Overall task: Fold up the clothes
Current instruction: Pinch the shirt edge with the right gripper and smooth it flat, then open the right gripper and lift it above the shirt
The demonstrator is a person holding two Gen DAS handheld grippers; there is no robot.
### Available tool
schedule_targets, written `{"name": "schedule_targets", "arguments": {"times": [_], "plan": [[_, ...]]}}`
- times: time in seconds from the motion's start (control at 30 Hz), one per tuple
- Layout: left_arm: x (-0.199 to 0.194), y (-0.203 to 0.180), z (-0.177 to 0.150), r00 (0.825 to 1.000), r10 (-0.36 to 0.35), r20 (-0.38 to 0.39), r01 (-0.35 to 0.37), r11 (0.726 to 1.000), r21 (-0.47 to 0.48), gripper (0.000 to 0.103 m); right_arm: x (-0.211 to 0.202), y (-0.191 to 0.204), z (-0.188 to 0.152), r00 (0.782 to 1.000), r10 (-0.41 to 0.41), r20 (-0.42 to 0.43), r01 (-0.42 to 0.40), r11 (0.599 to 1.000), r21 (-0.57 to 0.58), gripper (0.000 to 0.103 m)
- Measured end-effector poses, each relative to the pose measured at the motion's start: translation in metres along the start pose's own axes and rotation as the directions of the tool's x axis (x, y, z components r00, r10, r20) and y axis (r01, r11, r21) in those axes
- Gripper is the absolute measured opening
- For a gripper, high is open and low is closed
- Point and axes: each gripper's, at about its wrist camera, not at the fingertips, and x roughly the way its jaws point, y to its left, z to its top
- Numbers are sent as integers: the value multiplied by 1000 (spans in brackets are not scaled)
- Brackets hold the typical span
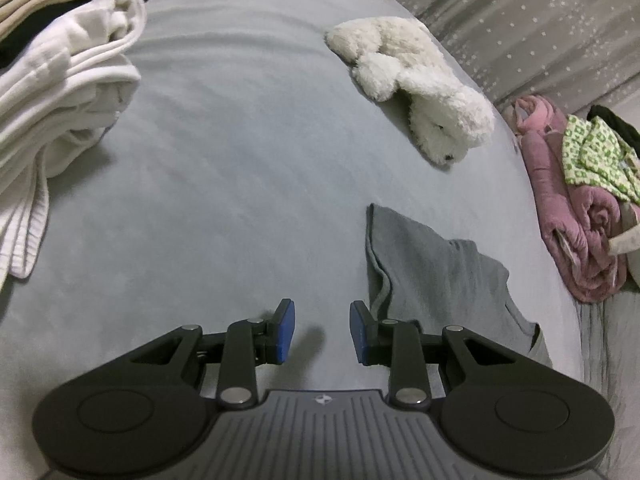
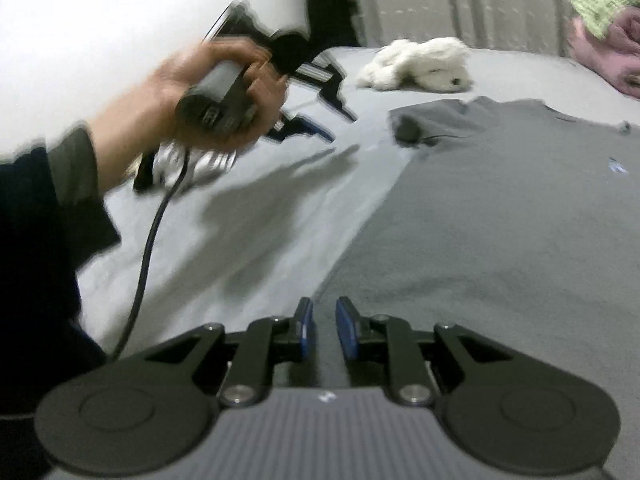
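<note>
Left hand-held gripper [image 1: 322, 330] spread and empty above the bed [image 1: 224, 184]; right hand-held gripper [image 2: 320, 328] narrowly parted, apparently empty. Gray T-shirt [image 2: 500, 216] lies flat just ahead of the right one.

A white plush toy [image 1: 416, 80] lies on its side on the grey bedsheet [image 1: 224, 168], toward the far right part of the bed, with its dark nose turned to the near side. From the right wrist camera the same toy [image 2: 416, 65] sits near the bed's far edge, blurred by motion. Behind the bed hangs a grey curtain [image 1: 532, 24] scattered with small pale dots; it falls in soft vertical folds. The sheet is smooth in the middle and shows faint ripples toward the far end. A dark shadow [image 2: 260, 208] spreads across the sheet on the left side of the right camera's picture.
</note>
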Motion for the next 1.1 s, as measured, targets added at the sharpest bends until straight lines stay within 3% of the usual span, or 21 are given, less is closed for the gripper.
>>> {"name": "schedule_targets", "arguments": {"times": [0.13, 0.27, 0.4, 0.5, 0.6, 0.73, 0.83, 0.9, 1.1], "plan": [[3, -12, -9, 1000, -16, -11, 16, 999, 42, 28, -9, -17, -5, 994, -114, -3, 114, 994, 6, 18], [8, -26, -21, 996, -78, -46, 81, 995, 60, 28, -13, -16, -21, 995, -93, -31, 93, 996, -3, 18], [9, -47, -39, 995, -83, -63, 92, 982, 164, 29, -27, -8, -25, 999, -34, -35, 32, 997, -66, 20], [11, -56, -51, 994, -74, -81, 89, 973, 214, 29, -43, -23, -18, 997, -82, 6, 82, 995, -63, 22], [15, -62, -60, 994, -49, -96, 72, 964, 255, 29, -59, -61, -11, 979, -205, 17, 204, 979, 15, 26], [21, -65, -69, 993, -11, -122, 46, 957, 288, 29, -76, -119, -16, 926, -374, -52, 378, 915, 145, 29], [24, -66, -73, 992, 10, -122, 29, 950, 311, 29, -87, -152, -29, 904, -415, -103, 427, 874, 230, 31], [23, -66, -73, 992, 13, -122, 26, 949, 313, 29, -96, -161, -32, 915, -392, -94, 402, 875, 270, 30], [23, -64, -72, 992, 12, -125, 28, 951, 308, 29, -97, -177, -28, 888, -448, -102, 458, 848, 267, 30]]}}
